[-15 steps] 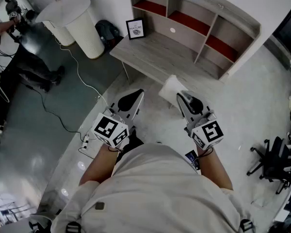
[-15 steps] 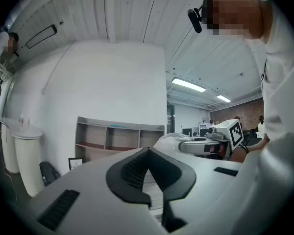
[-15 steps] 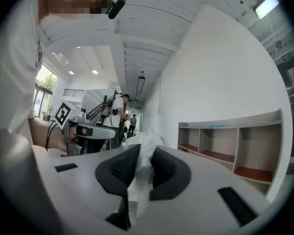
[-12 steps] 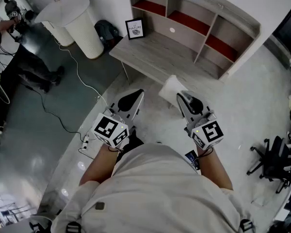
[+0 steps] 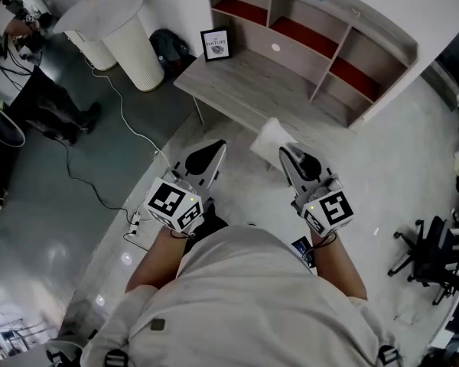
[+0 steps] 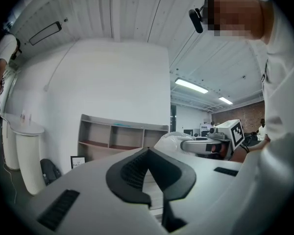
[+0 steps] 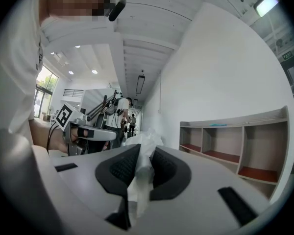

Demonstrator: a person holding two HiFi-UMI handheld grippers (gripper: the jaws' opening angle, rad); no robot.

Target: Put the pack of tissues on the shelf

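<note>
The pack of tissues (image 5: pixel 268 142) is a white, soft plastic-wrapped bundle, held in the air in front of the desk's near edge. My right gripper (image 5: pixel 285 154) is shut on its wrapper. In the right gripper view the thin plastic (image 7: pixel 141 166) is pinched between the two dark pads. My left gripper (image 5: pixel 206 157) hangs beside it, apart from the pack, with its pads (image 6: pixel 137 173) meeting at the tips and nothing between them. The wooden shelf (image 5: pixel 315 43) with red-floored compartments stands at the back of the desk (image 5: pixel 245 90), ahead of both grippers.
A framed picture (image 5: pixel 216 44) leans at the desk's left end. Two white round bins (image 5: pixel 115 29) and a black bag (image 5: pixel 168 52) stand to the left, with a cable trailing over the floor (image 5: pixel 99 197). A person (image 5: pixel 38 90) is at far left; an office chair (image 5: pixel 428 254) at right.
Both grippers and the pack stay where they were. Only the view has shifted slightly, and the person at far left has moved a little.
</note>
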